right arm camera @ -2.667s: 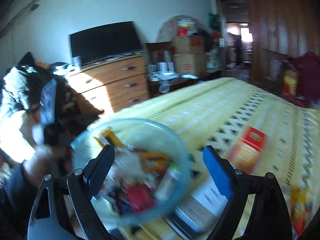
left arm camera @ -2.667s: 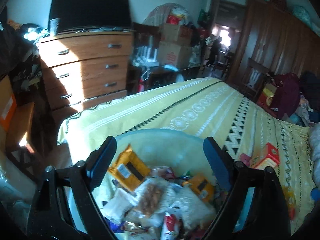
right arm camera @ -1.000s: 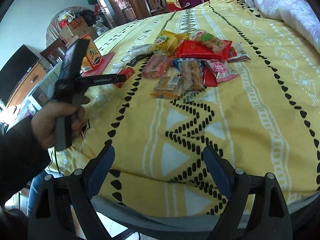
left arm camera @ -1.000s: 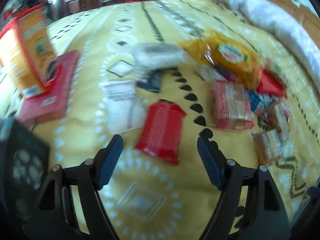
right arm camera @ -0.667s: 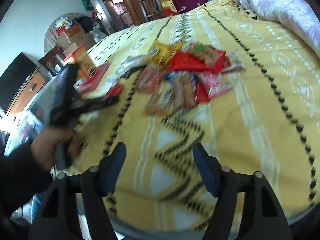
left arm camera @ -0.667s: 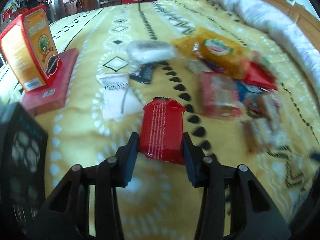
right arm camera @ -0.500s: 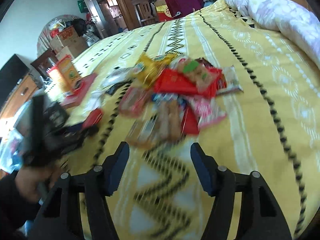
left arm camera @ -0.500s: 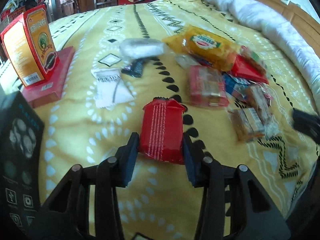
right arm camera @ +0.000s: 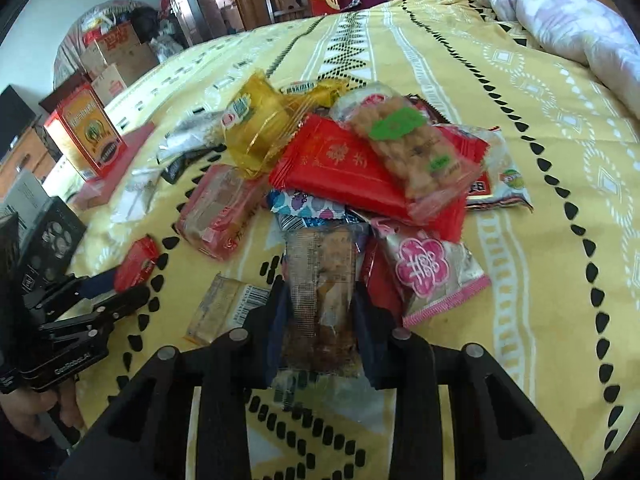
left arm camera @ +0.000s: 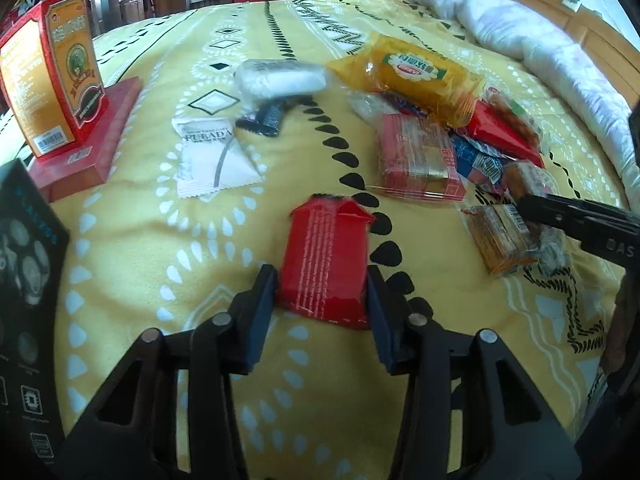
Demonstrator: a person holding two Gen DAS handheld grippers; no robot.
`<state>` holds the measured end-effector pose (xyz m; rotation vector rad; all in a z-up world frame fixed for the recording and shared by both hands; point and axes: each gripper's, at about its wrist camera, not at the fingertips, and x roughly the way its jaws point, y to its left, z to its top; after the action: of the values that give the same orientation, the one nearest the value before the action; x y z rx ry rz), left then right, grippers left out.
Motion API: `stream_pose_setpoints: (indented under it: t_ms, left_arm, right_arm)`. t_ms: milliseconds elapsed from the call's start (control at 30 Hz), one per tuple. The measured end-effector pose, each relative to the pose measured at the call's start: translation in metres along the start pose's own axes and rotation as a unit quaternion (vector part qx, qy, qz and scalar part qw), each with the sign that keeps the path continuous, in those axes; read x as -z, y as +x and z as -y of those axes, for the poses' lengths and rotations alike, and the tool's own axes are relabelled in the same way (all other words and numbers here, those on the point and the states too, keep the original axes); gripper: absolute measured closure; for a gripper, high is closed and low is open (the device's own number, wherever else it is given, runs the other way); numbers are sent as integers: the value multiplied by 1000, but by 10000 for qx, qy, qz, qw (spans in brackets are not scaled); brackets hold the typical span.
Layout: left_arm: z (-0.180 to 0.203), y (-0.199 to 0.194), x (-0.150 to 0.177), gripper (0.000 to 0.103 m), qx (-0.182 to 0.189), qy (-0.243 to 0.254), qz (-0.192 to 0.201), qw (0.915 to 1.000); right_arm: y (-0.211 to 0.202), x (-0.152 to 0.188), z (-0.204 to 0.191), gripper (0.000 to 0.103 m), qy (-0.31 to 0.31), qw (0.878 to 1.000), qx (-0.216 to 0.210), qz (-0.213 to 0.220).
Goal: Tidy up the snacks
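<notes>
Two grippers, one snack in each, on the yellow bedspread (left arm camera: 168, 280).

Your left gripper (left arm camera: 322, 298) tilts down, fingers clamped on one red packet (left arm camera: 326, 264). Your right gripper (right arm camera: 318, 316) tilts down too, fingers closing around one clear brown snack bar (right arm camera: 322, 292). Farther off stands one orange box (left arm camera: 48, 76).
</notes>
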<state>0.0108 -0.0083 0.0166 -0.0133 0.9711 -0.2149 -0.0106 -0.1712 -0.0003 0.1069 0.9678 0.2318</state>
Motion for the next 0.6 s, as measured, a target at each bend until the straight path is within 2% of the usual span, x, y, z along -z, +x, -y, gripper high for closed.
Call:
stream_pose_setpoints:
  t_ms: [100, 200, 400, 600]
  left_arm:
    - [-3, -11, -1, 60, 190, -110, 101, 9997]
    - [3, -35, -4, 60, 168, -42, 350, 9992]
    - [-1, -88, -18, 60, -184, -126, 761, 9968]
    - [-26, -137, -29, 60, -634, -284, 1087, 9916]
  right_arm:
    - [-18, 7, 3, 67, 158, 9997, -108, 167]
    - [-41, 12, 0, 67, 233, 9989, -191, 370]
    - [-85, 15, -12, 67, 251, 9964, -342, 732]
    - [-114, -2, -37, 67, 60, 9941, -453, 979]
